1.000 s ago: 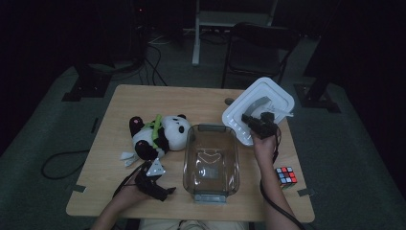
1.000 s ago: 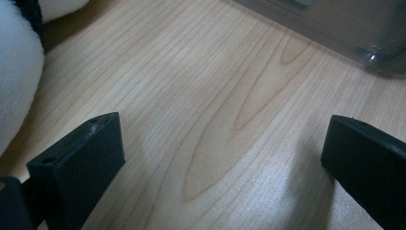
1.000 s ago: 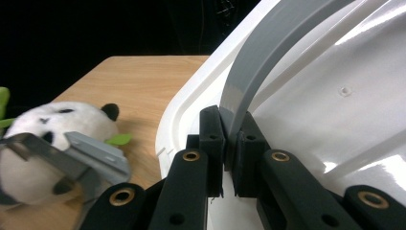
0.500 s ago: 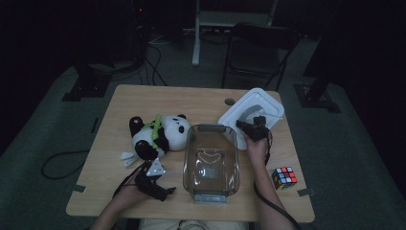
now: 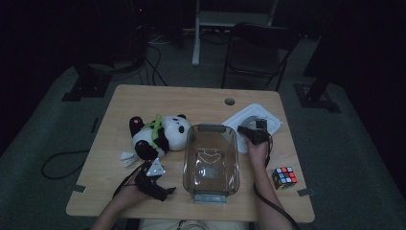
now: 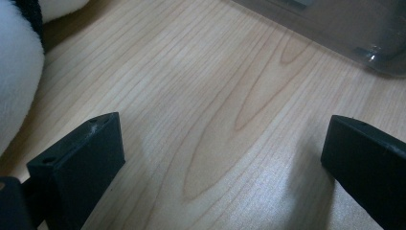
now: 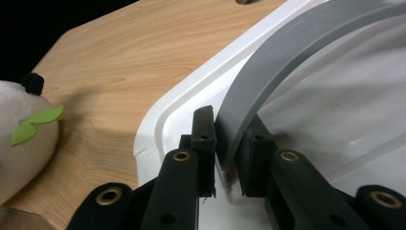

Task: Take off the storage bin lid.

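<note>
- The white lid (image 5: 258, 123) with its grey seal ring (image 7: 268, 81) lies flat on the table (image 5: 191, 100), at the right rear, just beside the clear plastic container (image 5: 210, 163); setting it down looks as good as done.
- The right gripper (image 7: 229, 163) straddles the grey seal ring at the lid's near edge. Its jaws have just been opening, and a thin gap shows on each side of the ring, so the grip appears released.
- Left to do, as I judge it: draw the right gripper clear of the lid. The container stands open and empty in the middle of the table.
- The left gripper (image 6: 220, 158) rests low over bare wood near the stuffed panda (image 5: 155, 134), jaws spread wide with nothing between them.
- Against the earlier frames: the lid was tilted up off the table in the right gripper; now it is down flat, and the hand is lower. The left hand, panda and Rubik's cube (image 5: 284, 177) sit as before.
</note>
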Demonstrator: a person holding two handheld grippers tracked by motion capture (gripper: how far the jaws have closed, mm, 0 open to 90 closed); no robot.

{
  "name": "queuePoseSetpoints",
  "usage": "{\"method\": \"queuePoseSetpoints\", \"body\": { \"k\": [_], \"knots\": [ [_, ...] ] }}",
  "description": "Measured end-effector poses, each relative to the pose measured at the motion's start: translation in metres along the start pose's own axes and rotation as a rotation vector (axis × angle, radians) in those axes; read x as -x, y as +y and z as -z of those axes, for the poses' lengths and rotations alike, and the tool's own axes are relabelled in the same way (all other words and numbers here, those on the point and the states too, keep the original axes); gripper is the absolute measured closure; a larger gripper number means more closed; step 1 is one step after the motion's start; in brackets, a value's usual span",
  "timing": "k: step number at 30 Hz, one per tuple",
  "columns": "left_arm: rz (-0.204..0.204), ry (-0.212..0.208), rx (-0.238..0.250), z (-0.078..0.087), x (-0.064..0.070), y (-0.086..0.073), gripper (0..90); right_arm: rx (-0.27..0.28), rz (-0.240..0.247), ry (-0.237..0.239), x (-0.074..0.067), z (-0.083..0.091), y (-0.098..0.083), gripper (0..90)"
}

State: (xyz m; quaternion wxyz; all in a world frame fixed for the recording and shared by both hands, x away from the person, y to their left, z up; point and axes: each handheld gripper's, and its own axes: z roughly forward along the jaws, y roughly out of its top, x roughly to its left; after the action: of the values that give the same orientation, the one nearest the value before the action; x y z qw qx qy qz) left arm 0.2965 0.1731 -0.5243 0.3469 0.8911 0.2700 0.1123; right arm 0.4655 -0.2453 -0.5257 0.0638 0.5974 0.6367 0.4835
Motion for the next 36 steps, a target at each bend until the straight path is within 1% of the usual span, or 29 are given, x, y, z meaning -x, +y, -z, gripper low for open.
{"method": "queuePoseSetpoints", "body": {
  "k": [1, 3, 4, 5, 6, 8, 9, 10, 12, 13, 14, 15, 16, 18, 19, 20, 21, 22, 23, 24, 25, 27, 28, 29, 32, 33, 34, 36],
  "knots": [
    [0.0, 0.0, 0.0, 0.0, 0.0, 0.0, 1.5, -0.006, -0.005, -0.008, 0.001, 0.0, -0.001, 76.1],
    [0.0, 0.0, 0.0, 0.0, 0.0, 0.0, 1.5, 0.001, -0.005, -0.008, 0.003, 0.0, -0.001, 73.0],
    [0.0, 0.0, 0.0, 0.0, 0.0, 0.0, 1.5, 0.003, 0.004, -0.032, 0.001, 0.002, 0.0, 70.6],
    [0.0, 0.0, 0.0, 0.0, 0.0, 0.0, 1.5, 0.004, 0.018, -0.049, 0.0, 0.003, 0.001, 70.1],
    [0.0, 0.0, 0.0, 0.0, 0.0, 0.0, 1.5, 0.005, 0.027, -0.056, -0.001, 0.004, 0.002, 66.8],
    [0.0, 0.0, 0.0, 0.0, 0.0, 0.0, 1.5, 0.013, 0.052, -0.101, -0.005, 0.007, 0.005, 62.8],
    [0.0, 0.0, 0.0, 0.0, 0.0, 0.0, 1.5, 0.011, 0.059, -0.113, -0.006, 0.008, 0.006, 58.8],
    [0.0, 0.0, 0.0, 0.0, 0.0, 0.0, 1.5, 0.004, 0.064, -0.133, -0.007, 0.009, 0.008, 57.5],
    [0.0, 0.0, 0.0, 0.0, 0.0, 0.0, 1.5, 0.002, 0.065, -0.149, -0.009, 0.011, 0.009, 53.3],
    [0.0, 0.0, 0.0, 0.0, 0.0, 0.0, 1.5, 0.002, 0.065, -0.149, -0.009, 0.011, 0.009, 53.3],
    [0.0, 0.0, 0.0, 0.0, 0.0, 0.0, 1.5, -0.001, 0.088, -0.19, -0.012, 0.012, 0.009, 50.8],
    [0.0, 0.0, 0.0, 0.0, 0.0, 0.0, 1.5, -0.001, 0.095, -0.205, -0.013, 0.012, 0.009, 49.4],
    [0.0, 0.0, 0.0, 0.0, 0.0, 0.0, 1.5, -0.002, 0.093, -0.21, -0.014, 0.013, 0.009, 48.1],
    [0.0, 0.0, 0.0, 0.0, 0.0, 0.0, 1.5, 0.012, 0.096, -0.239, -0.016, 0.015, 0.01, 45.7],
    [0.0, 0.0, 0.0, 0.0, 0.0, 0.0, 1.5, 0.019, 0.092, -0.243, -0.016, 0.017, 0.01, 42.2],
    [0.0, 0.0, 0.0, 0.0, 0.0, 0.0, 1.5, 0.017, 0.077, -0.247, -0.017, 0.018, 0.01, 38.0],
    [0.0, 0.0, 0.0, 0.0, 0.0, 0.0, 1.5, 0.016, 0.063, -0.234, -0.017, 0.019, 0.011, 37.7],
    [0.0, 0.0, 0.0, 0.0, 0.0, 0.0, 1.5, 0.015, 0.062, -0.223, -0.017, 0.02, 0.012, 36.9],
    [0.0, 0.0, 0.0, 0.0, 0.0, 0.0, 1.5, 0.015, 0.073, -0.238, -0.019, 0.021, 0.012, 34.6],
    [0.0, 0.0, 0.0, 0.0, 0.0, 0.0, 1.5, 0.013, 0.081, -0.243, -0.02, 0.022, 0.012, 34.9],
    [0.0, 0.0, 0.0, 0.0, 0.0, 0.0, 1.5, 0.01, 0.085, -0.239, -0.021, 0.024, 0.013, 34.8],
    [0.0, 0.0, 0.0, 0.0, 0.0, 0.0, 1.5, 0.008, 0.074, -0.235, -0.022, 0.027, 0.014, 30.9],
    [0.0, 0.0, 0.0, 0.0, 0.0, 0.0, 1.5, 0.003, 0.071, -0.226, -0.022, 0.028, 0.014, 30.8],
    [0.0, 0.0, 0.0, 0.0, 0.0, 0.0, 1.5, -0.003, 0.069, -0.214, -0.022, 0.029, 0.014, 28.2],
    [0.0, 0.0, 0.0, 0.0, 0.0, 0.0, 1.5, -0.007, 0.071, -0.214, -0.024, 0.03, 0.014, 26.7],
    [0.0, 0.0, 0.0, 0.0, 0.0, 0.0, 1.5, -0.006, 0.099, -0.173, -0.028, 0.034, 0.013, 17.1],
    [0.0, 0.0, 0.0, 0.0, 0.0, 0.0, 1.5, -0.008, 0.11, -0.166, -0.029, 0.035, 0.012, 17.0],
    [0.0, 0.0, 0.0, 0.0, 0.0, 0.0, 1.5, -0.022, 0.141, -0.166, -0.033, 0.037, 0.012, 13.7]
  ]
}}
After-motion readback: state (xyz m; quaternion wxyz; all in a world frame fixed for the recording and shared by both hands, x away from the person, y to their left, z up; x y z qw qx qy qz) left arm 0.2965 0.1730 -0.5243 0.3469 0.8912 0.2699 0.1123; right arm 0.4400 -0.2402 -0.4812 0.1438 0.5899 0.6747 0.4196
